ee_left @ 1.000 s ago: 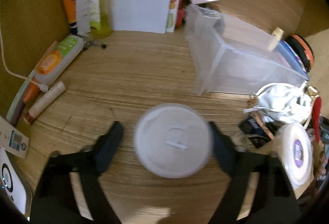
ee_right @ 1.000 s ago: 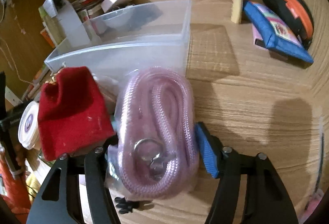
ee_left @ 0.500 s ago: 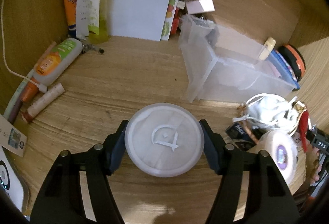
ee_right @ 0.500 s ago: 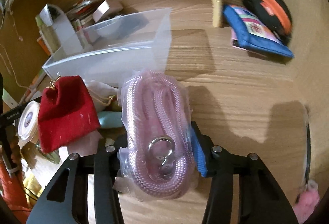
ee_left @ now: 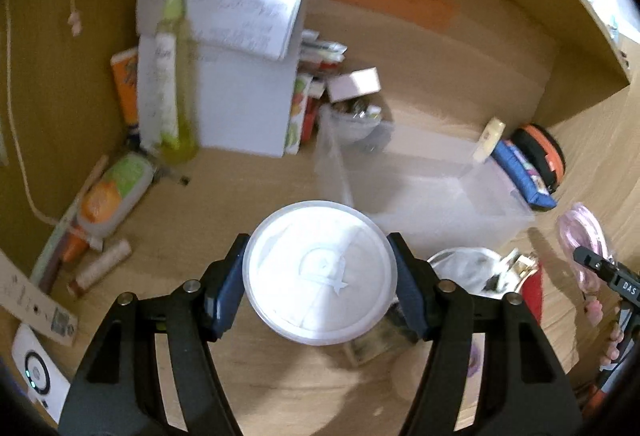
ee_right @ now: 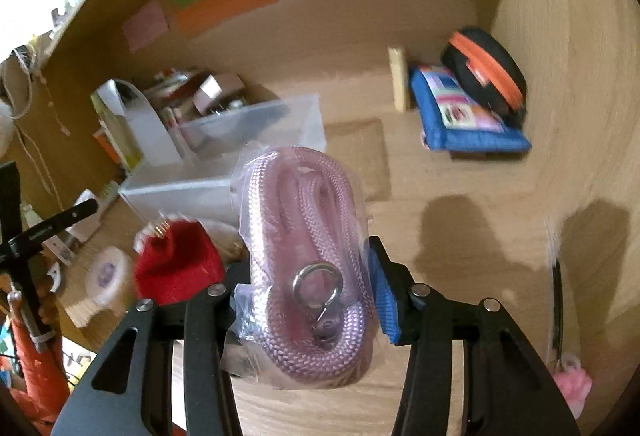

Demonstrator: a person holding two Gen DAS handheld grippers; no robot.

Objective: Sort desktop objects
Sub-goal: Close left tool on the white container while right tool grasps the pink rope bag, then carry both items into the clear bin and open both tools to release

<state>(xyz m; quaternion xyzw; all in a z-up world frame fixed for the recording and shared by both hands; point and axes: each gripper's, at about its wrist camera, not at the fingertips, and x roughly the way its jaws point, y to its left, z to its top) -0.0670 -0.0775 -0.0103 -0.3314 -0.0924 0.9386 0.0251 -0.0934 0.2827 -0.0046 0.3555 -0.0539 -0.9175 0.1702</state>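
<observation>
White letters "DAS" on the right tool (ee_left: 600,268) (its black arm); other labels illegible

left hand-held gripper (ee_left: 320,276) | clamps white round container (ee_left: 320,272) | above desk (ee_left: 248,204) | clear bin (ee_left: 424,188) behind

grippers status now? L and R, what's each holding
Left gripper: closed on the round white lidded container.
Right gripper: closed on the bagged pink rope.
</observation>
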